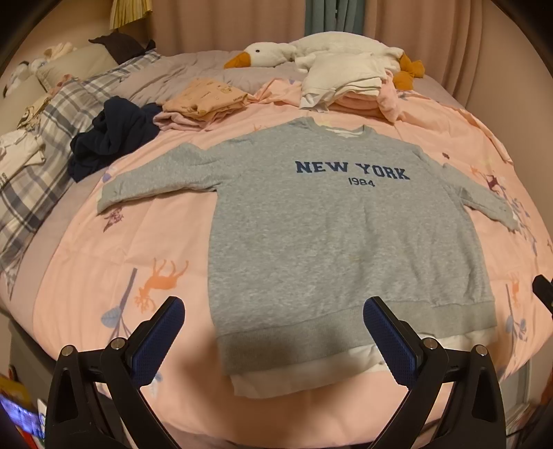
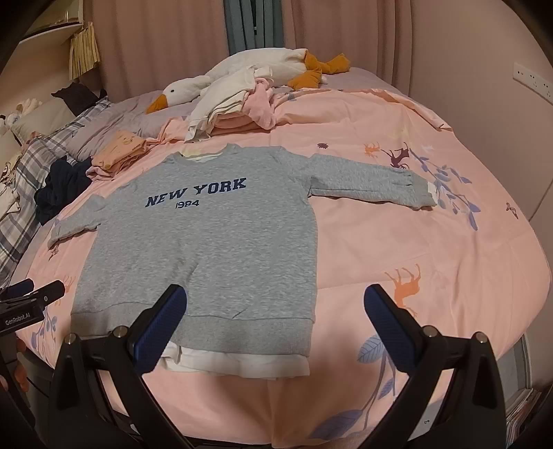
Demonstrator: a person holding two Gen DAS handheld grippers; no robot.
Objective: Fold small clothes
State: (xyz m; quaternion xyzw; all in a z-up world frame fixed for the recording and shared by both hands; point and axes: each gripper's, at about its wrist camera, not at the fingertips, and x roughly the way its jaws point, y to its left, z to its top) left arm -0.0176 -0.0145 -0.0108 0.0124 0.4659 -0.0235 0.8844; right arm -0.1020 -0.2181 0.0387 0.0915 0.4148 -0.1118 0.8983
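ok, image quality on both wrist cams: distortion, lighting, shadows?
Left wrist: heavy fisheye bowing of the bed, dark corner vignette, warm dim light, sweatshirt print sharp. Right wrist: same bowing, soft gripper shadow at the sweatshirt hem, no glare.

left tongs [image 1: 273, 336]: spread wide, holding nothing | right tongs [image 2: 276, 335]: spread wide, holding nothing

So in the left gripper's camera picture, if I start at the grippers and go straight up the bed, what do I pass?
Left gripper, jaws open → white hem of the grey sweatshirt → NEW YORK 1984 lettering → its neckline → folded white and pink clothes → plush goose → curtain.
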